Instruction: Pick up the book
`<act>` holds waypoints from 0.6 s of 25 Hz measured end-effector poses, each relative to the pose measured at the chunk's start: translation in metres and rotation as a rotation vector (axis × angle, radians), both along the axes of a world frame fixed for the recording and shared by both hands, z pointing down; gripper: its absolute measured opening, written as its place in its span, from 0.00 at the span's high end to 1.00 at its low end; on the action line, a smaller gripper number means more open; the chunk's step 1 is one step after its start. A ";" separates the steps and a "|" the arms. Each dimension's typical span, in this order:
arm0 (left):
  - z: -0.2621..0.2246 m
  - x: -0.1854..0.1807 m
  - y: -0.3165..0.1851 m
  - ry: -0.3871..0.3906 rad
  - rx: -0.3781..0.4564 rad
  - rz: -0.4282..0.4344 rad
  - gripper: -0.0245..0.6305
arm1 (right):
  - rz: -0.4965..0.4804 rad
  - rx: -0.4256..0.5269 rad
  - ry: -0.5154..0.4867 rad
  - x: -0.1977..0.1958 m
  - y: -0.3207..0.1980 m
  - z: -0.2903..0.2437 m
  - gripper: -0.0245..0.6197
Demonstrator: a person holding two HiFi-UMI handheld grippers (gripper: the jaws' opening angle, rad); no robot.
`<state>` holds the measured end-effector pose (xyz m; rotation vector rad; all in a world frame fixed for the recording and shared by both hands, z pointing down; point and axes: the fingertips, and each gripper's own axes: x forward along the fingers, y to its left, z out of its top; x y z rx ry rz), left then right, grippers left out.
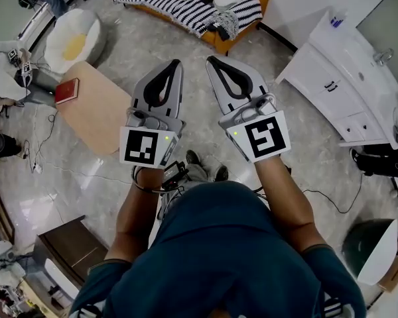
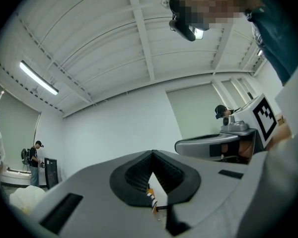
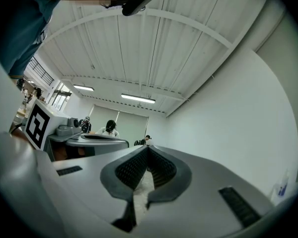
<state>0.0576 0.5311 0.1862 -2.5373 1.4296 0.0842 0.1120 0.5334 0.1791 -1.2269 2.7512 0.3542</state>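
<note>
Here, one red book (image 1: pixel 67 90) lies near the edge of one small wooden table (image 1: pixel 106 121), well apart from the two grippers and to their left. The left gripper (image 1: pixel 177 63) and right gripper (image 1: pixel 211 59) are side by side, each clenched tip to tip and gripping nothing.

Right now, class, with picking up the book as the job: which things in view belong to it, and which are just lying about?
Belong to the job: red book, lying on the wooden table; left gripper and right gripper, both shut, empty, not at the book.
Lying about: striped blanket on the orange sofa; white beanbag; white cabinet.
</note>
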 end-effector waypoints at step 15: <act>0.004 -0.049 -0.102 0.015 0.038 0.052 0.96 | 0.085 0.016 0.007 -0.043 -0.097 0.004 0.94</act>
